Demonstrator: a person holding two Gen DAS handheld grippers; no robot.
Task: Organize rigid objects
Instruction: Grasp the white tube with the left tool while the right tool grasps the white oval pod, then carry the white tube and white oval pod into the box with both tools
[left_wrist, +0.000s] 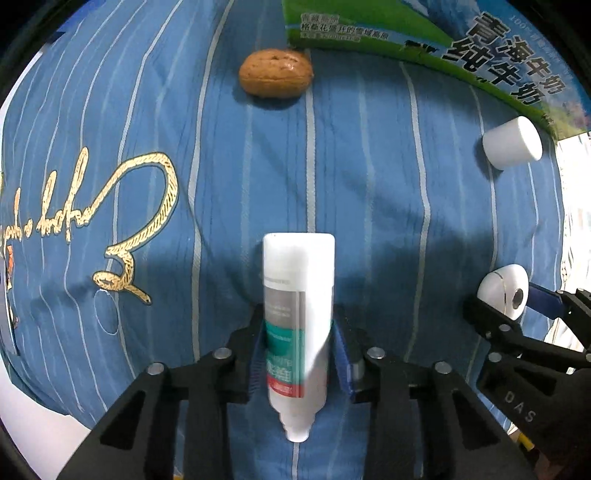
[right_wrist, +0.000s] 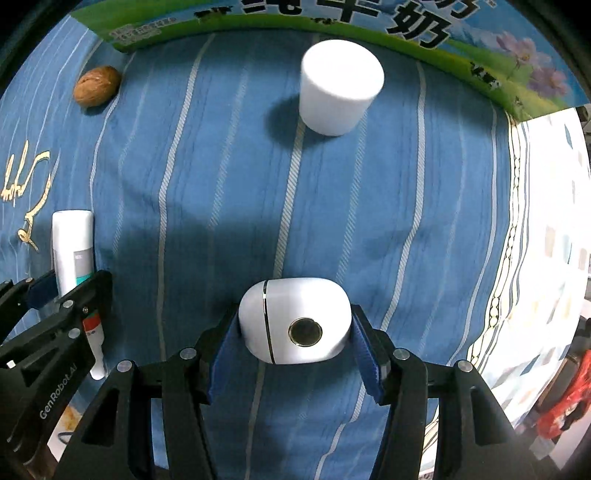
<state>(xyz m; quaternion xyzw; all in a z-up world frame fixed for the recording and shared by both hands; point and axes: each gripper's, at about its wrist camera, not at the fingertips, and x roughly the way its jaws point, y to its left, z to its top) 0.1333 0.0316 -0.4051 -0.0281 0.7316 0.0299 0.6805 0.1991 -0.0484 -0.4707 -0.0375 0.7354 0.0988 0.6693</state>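
Observation:
My left gripper (left_wrist: 298, 332) is shut on a white tube (left_wrist: 297, 317) with a green and red label, nozzle end toward the camera, held just over the blue striped cloth (left_wrist: 369, 192). My right gripper (right_wrist: 295, 325) is shut on a white rounded case (right_wrist: 293, 319) with a round metal button. The case also shows at the right of the left wrist view (left_wrist: 504, 291), and the tube at the left of the right wrist view (right_wrist: 72, 251). A walnut (left_wrist: 275, 74) and a white cylinder cap (right_wrist: 340, 86) lie farther ahead on the cloth.
A green and blue milk carton box (left_wrist: 461, 40) lies along the far edge of the cloth; it also shows in the right wrist view (right_wrist: 332, 18). A patterned white sheet (right_wrist: 546, 236) lies right of the cloth. Gold script (left_wrist: 122, 221) is stitched on the cloth's left.

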